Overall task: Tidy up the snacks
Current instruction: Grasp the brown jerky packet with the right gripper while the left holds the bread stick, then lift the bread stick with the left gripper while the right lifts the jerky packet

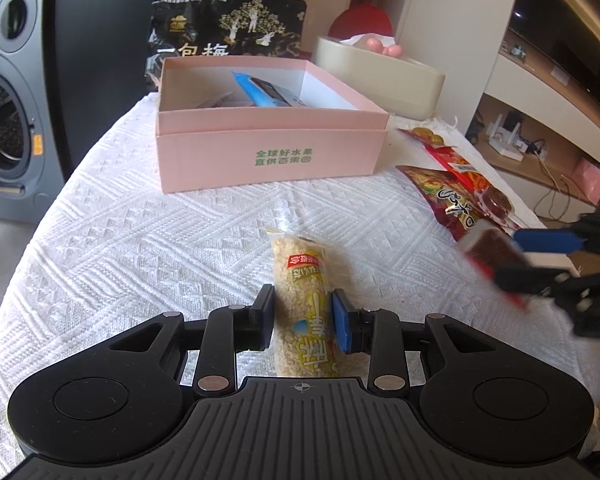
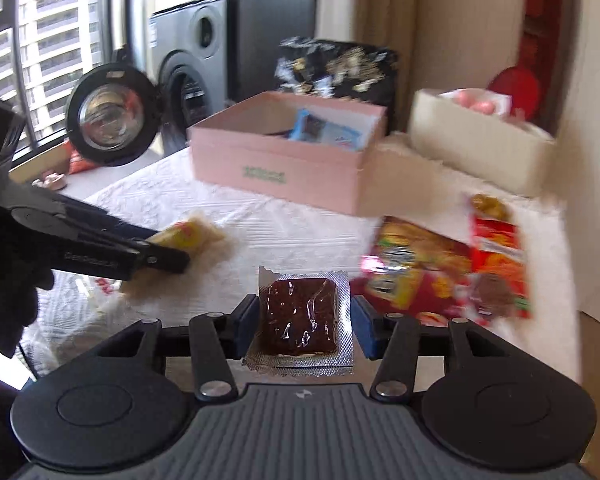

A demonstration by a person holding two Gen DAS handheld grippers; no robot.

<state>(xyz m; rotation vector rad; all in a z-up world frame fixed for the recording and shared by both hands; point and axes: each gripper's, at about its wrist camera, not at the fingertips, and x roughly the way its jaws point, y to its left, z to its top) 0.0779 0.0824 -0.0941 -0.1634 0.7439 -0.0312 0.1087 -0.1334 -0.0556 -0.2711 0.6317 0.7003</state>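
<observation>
The left gripper (image 1: pixel 302 322) has its 2 pads pressed on the sides of a long rice snack bar (image 1: pixel 300 280). The bar lies at 6 o'clock in the left view, and I cannot tell if it is lifted off the white cloth (image 1: pixel 140 240) or lying on it.

The right gripper (image 2: pixel 304 320) is pinching a dark brown sweet in a clear and silver wrapper (image 2: pixel 300 312). It looks lifted up, since the cloth is far below it.

The pink box (image 1: pixel 268 156) sits at 12 o'clock in the left view. This looks like the place for the snacks. It already has a blue packet (image 1: pixel 260 94) and maybe 1 or 2 more things inside, so some of the job is done.

What is left? The 2 snacks in the grippers must go in the box. At 3 o'clock in the left view, 2 red snack bags (image 1: pixel 452 196) lie on the cloth, and a small brown jelly cup (image 1: pixel 496 200) rests on them. A big black bag (image 1: pixel 228 32) stands behind the box. I think the job is about half done.

A cream tub (image 1: pixel 380 80) sits at 1 o'clock with pink things in it.
</observation>
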